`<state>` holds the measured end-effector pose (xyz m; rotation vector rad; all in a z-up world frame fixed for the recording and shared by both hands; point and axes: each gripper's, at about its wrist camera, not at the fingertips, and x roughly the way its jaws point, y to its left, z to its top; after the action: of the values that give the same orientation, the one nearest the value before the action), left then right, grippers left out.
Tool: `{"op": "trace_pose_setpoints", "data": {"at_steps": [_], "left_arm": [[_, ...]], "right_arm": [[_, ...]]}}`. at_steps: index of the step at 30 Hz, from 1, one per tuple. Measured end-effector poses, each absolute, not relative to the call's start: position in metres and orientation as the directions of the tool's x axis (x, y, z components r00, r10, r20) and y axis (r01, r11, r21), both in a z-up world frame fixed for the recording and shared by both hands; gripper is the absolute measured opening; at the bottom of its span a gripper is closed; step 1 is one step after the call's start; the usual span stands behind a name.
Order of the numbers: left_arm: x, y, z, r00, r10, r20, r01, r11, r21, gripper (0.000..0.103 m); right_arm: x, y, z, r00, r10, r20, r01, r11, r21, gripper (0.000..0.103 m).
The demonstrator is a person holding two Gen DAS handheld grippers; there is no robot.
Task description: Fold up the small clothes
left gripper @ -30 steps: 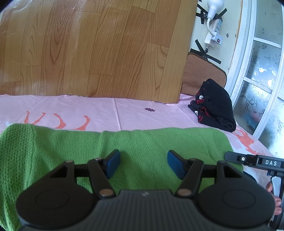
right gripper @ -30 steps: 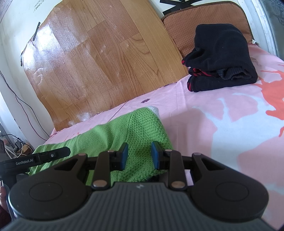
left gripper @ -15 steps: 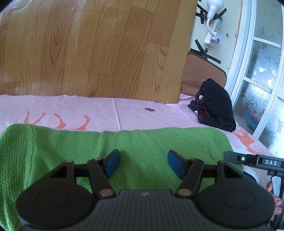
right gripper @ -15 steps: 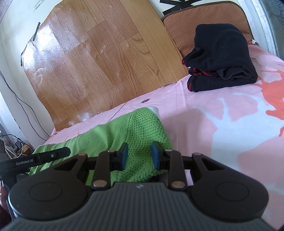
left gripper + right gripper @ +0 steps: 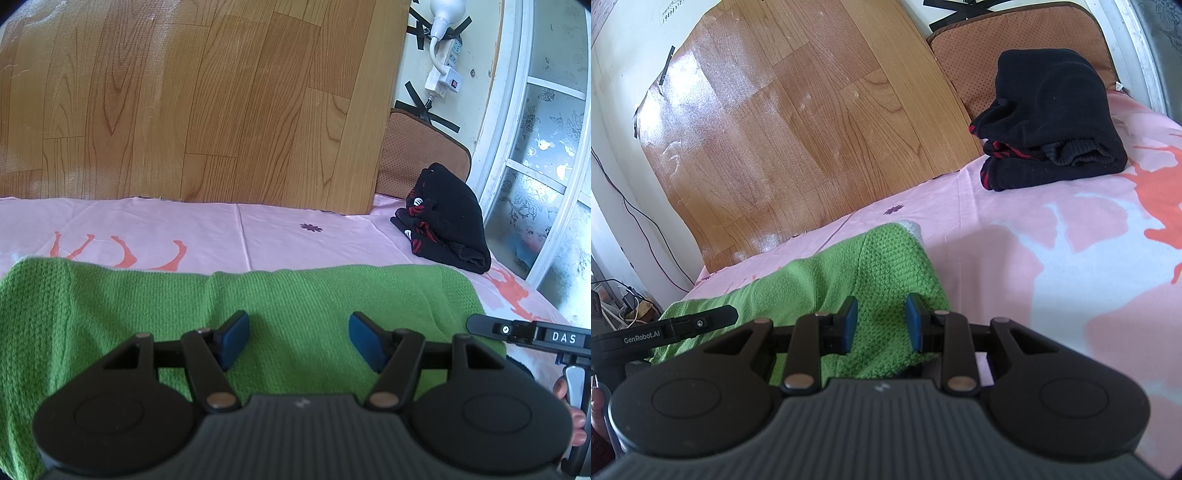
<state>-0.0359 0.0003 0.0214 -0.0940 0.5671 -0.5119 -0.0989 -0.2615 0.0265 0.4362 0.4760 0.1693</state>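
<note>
Nothing is seen to have shifted since the earlier frames. The green waffle-knit garment (image 5: 280, 310) is spread flat across the pink printed sheet (image 5: 207, 229), under the left gripper (image 5: 299, 334), whose blue pads are parted wide and grip nothing. The right gripper (image 5: 879, 323) is held narrowly apart over the garment's end; whether cloth is pinched cannot be told.

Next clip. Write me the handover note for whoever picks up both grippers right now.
Left gripper: open, fingers over the green knit garment, nothing pinched.
Right gripper: fingers partly closed astride the garment's end; a real grip cannot be told.
The garment lies stretched across the pink sheet.
Done: a black garment sits folded by the brown cushion.
Left: fold the green one.
</note>
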Motion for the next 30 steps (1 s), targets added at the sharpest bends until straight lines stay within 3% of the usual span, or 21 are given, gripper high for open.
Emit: {"op": "trace_pose_setpoints", "data": {"at_steps": [23, 25, 27, 30], "left_arm": [[-0.036, 0.000, 0.022, 0.723, -0.486, -0.490, 0.436, 0.872, -0.222, 0.062], [-0.036, 0.000, 0.022, 0.723, -0.487, -0.490, 0.436, 0.872, -0.223, 0.062], [-0.037, -0.001, 0.022, 0.723, -0.488, -0.489, 0.435, 0.872, -0.226, 0.062], [-0.039, 0.000, 0.023, 0.721, -0.498, -0.482, 0.436, 0.866, -0.244, 0.062]], "right_arm": [[-0.098, -0.261, 0.026, 0.879, 0.254, -0.403, -0.058, 0.897, 0.438, 0.032], [-0.103, -0.260, 0.030, 0.884, 0.250, -0.395, -0.058, 0.897, 0.437, 0.037], [-0.114, -0.265, 0.039, 0.894, 0.272, -0.355, -0.080, 0.878, 0.472, 0.051], [-0.134, -0.270, 0.059, 0.915, 0.255, -0.312, -0.095, 0.888, 0.449, 0.055]]}}
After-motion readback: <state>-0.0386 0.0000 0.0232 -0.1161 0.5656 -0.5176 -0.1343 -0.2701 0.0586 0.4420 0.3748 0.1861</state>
